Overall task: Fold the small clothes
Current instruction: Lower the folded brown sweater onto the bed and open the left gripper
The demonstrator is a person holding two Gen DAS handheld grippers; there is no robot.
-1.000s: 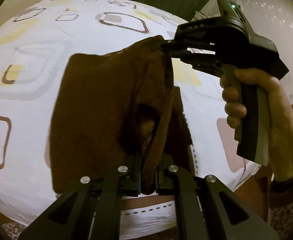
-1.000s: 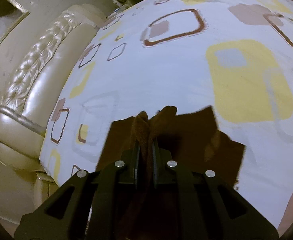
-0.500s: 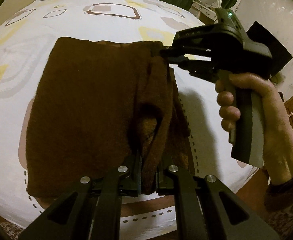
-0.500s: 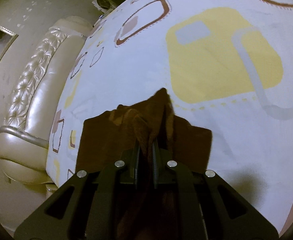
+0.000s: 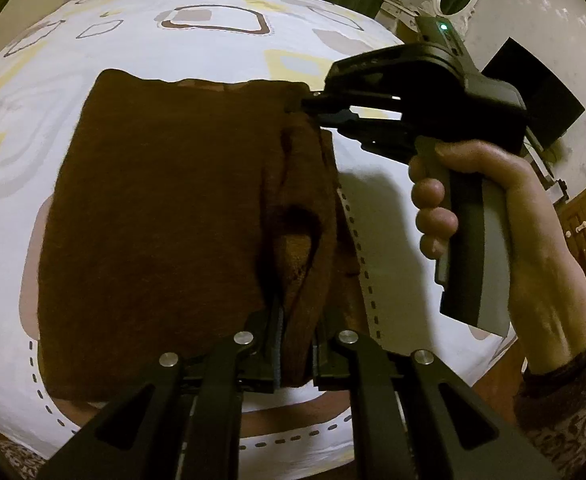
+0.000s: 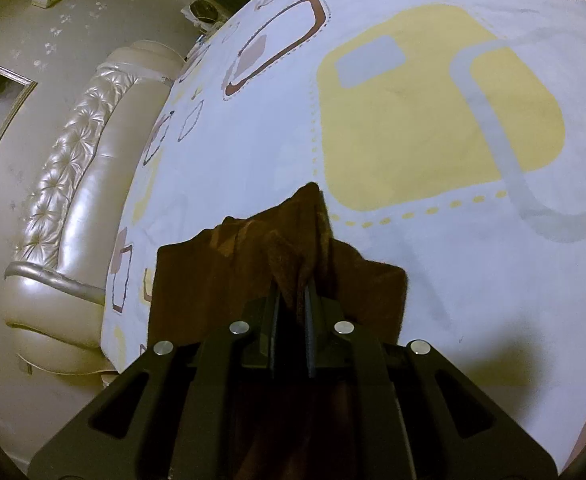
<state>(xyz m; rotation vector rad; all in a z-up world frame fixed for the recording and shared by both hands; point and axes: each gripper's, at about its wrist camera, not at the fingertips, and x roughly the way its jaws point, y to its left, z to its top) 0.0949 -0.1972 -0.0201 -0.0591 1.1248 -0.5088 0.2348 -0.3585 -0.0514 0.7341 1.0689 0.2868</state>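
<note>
Lowering: both my hands have brought the brown cloth (image 5: 157,216) down onto the bedsheet (image 5: 221,0); a second ago most of it hung clear, now the wide left part lies flat.

Cloth: 1 small dark brown garment, fuzzy knit, roughly rectangular in the left view. Its right-hand edge is bunched into a raised ridge running between my 2 grippers (a pocket-like hollow shows in the ridge, near my left one).

Left gripper (image 5: 295,344): jaws narrow, pinched on the near end of that ridge; fabric fills the gap.

Right gripper (image 6: 291,320): jaws narrow too, clamped on a peaked tuft of the same cloth. From the left view its tips bite the far right corner.

Right hand (image 5: 505,216): wrapped around the grip handle, patterned sleeve at the wrist.

Surroundings: white sheet with yellow and brown rounded squares; padded cream headboard (image 6: 65,184) off to the left in the right view, well apart from the cloth.

Meaning for the task: I judge the laying-out done and the held edge ready to be carried across the flat part for a fold.

Watch: the ridge is lumpy, so the crease may land crooked unless I pull it taut between the 2 grips.
</note>
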